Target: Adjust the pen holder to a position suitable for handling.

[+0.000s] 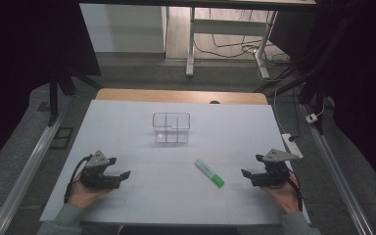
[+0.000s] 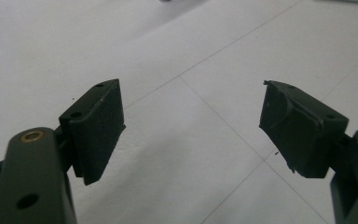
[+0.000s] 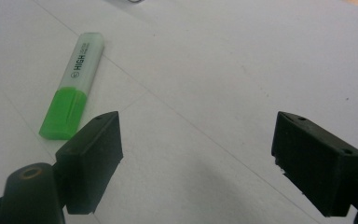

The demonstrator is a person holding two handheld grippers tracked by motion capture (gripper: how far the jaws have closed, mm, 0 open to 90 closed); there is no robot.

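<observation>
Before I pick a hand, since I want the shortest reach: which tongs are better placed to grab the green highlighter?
Right. The right tongs stand open nearest the green highlighter, which lies just ahead in the right gripper view; the left tongs sit farther away.

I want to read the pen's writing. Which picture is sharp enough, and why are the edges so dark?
Right gripper view: the green highlighter is close and sharp enough to read "HIGH"; the jaws up close look soft. High view: the highlighter is too small to read; the white table is lit, the room beside it lies in deep shadow. Left gripper view: even light, no glare.
</observation>
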